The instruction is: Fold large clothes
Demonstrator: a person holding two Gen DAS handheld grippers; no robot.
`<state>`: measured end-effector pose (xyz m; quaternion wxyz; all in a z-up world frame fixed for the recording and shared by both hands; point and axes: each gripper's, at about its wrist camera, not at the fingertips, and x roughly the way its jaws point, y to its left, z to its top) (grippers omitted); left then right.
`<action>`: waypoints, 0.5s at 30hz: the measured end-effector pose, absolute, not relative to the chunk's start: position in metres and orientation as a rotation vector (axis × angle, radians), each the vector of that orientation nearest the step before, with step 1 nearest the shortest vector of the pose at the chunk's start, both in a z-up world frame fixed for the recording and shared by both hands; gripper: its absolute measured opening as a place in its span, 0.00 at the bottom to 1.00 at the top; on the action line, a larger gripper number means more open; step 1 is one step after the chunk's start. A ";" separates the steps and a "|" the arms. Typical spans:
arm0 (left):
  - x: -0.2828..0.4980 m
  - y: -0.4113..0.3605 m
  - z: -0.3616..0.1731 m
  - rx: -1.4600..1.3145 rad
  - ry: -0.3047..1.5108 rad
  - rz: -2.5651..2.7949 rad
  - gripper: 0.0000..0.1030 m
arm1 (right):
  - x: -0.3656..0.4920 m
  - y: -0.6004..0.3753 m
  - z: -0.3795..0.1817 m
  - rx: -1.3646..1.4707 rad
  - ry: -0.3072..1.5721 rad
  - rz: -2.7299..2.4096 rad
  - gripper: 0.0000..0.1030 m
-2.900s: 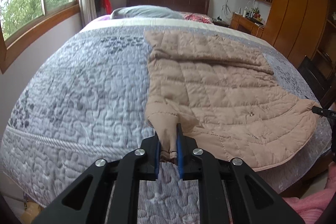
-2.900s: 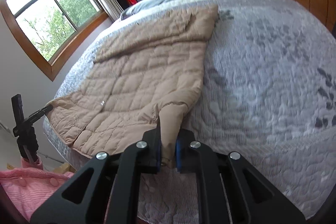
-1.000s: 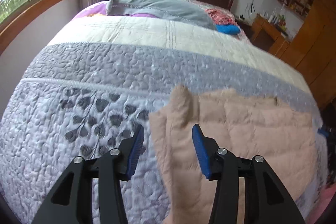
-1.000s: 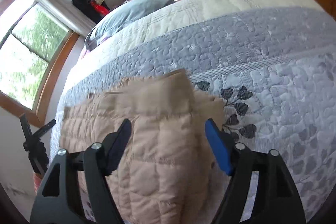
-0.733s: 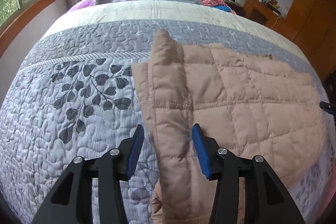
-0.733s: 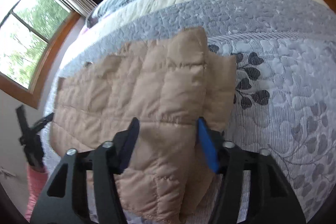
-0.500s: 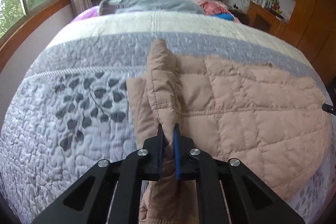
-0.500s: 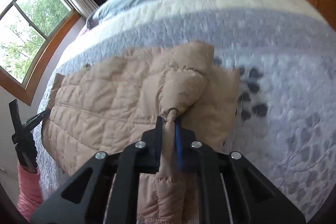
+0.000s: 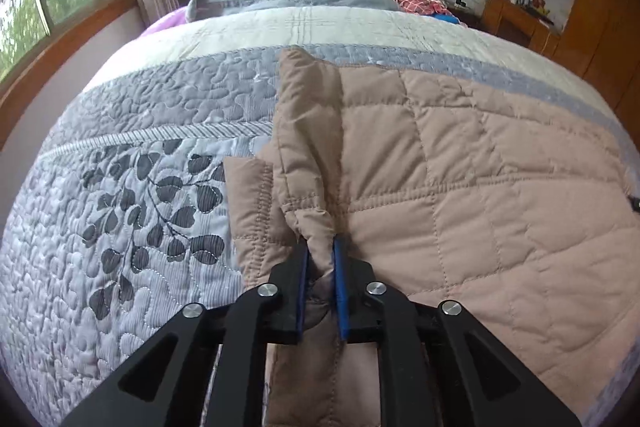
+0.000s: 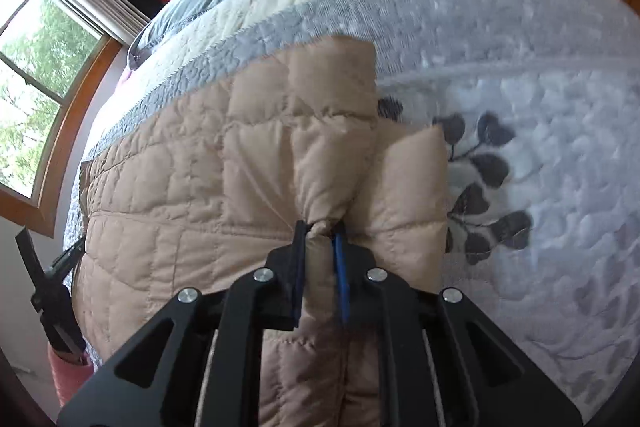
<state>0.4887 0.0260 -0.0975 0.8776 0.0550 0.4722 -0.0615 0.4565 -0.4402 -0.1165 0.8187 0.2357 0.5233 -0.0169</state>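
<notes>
- the left gripper [image 9: 320, 259], whose jaws stood apart over the fold a second ago, has closed on it; they have eased very slightly since, but a ridge of cloth is pinched between the blue pads [image 9: 341, 291].
- the right gripper [image 10: 320, 239] has done the same: its jaws were wide apart and are now clamped on a puckered bunch of padding.
- with both side edges gripped, the next fold looks ready to start (probably a lift and carry-over).
- the quilted jacket [image 9: 460, 187] is tan and puffy, stitched in squares, lying flat on the bedspread [image 9: 120, 227] in the middle of the bed, already doubled over, with a lower layer poking out at each gripped edge.
</notes>
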 end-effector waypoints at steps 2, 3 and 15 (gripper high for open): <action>0.487 0.019 -0.099 0.159 0.979 -0.109 0.13 | 0.455 -0.442 -0.117 0.522 1.114 -0.040 0.12; 0.486 0.017 -0.097 0.164 0.982 -0.104 0.13 | 0.455 -0.442 -0.116 0.527 1.116 -0.043 0.13; 0.394 0.011 -0.009 0.090 0.863 -0.184 0.19 | 0.385 -0.370 -0.026 0.330 1.015 0.010 0.22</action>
